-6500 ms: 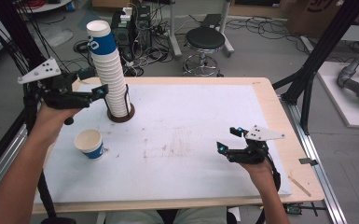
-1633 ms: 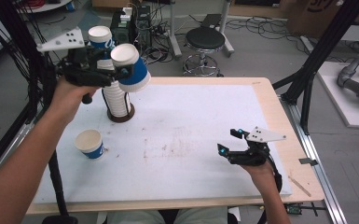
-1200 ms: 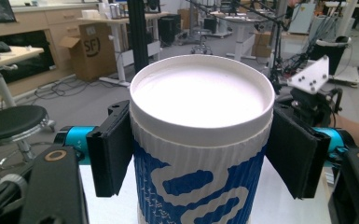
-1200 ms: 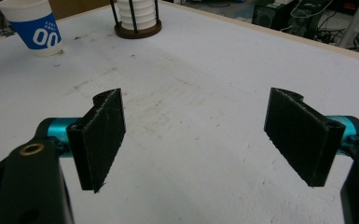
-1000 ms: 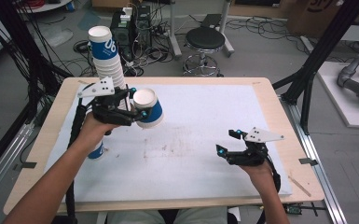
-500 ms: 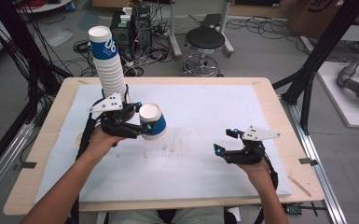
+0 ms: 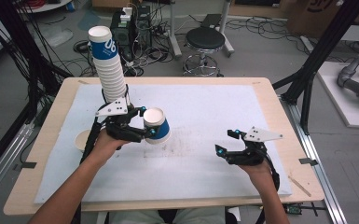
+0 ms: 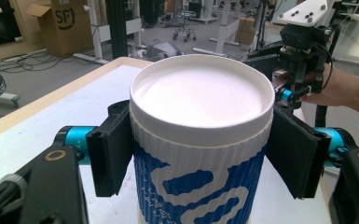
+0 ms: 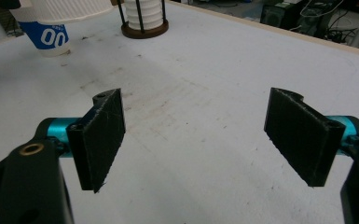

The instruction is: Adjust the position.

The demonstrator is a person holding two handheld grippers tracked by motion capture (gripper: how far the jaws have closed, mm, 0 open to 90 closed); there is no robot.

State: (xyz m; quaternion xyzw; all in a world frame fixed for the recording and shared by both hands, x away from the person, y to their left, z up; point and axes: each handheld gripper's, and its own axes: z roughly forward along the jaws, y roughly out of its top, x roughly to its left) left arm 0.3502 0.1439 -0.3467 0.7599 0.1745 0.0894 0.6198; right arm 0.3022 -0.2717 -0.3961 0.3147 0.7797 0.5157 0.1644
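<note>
High view | left hand-held gripper (image 7: 145, 127) pinching paper cup (image 7: 157, 125) | right hand-held gripper (image 7: 227, 141) spread, empty

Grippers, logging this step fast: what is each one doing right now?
Left gripper: shut on the paper cup.
Right gripper: open, holding nothing.

The left gripper (image 7: 145, 127) clamps a blue-and-white paper cup (image 7: 157, 125), apparently just above the white mat (image 7: 205, 107). The right gripper (image 7: 226, 142) rests open, well apart, near the mat's right edge.
</note>
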